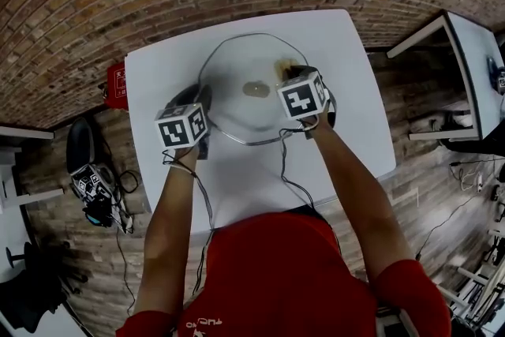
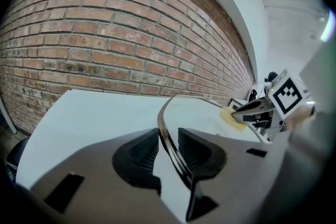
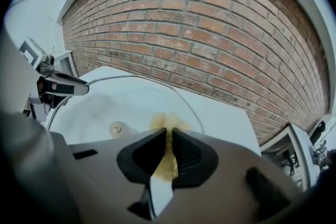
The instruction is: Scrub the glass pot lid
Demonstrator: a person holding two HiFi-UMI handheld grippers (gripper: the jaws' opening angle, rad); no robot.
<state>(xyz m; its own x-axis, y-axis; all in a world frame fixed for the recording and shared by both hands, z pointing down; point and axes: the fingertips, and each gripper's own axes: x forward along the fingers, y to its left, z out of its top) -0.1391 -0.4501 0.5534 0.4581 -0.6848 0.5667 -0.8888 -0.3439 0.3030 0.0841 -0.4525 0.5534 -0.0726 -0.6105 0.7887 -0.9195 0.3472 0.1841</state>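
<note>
Both tools are busy: the left gripper [image 2: 168,150] is clenched on the near-left rim of the glass pot lid [image 1: 237,113], which lies by the far edge of the desk [image 1: 158,71], and the right gripper [image 3: 167,152] pinches a yellow scrub pad [image 3: 167,124] against it. Stiff, slick, breakable glass: the rim is likely the safest hold. Whether it lies knob-up is unclear.

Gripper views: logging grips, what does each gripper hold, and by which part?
The left gripper grips the glass pot lid by its rim; right gripper pinches the yellow scrub pad by its near end.
</note>
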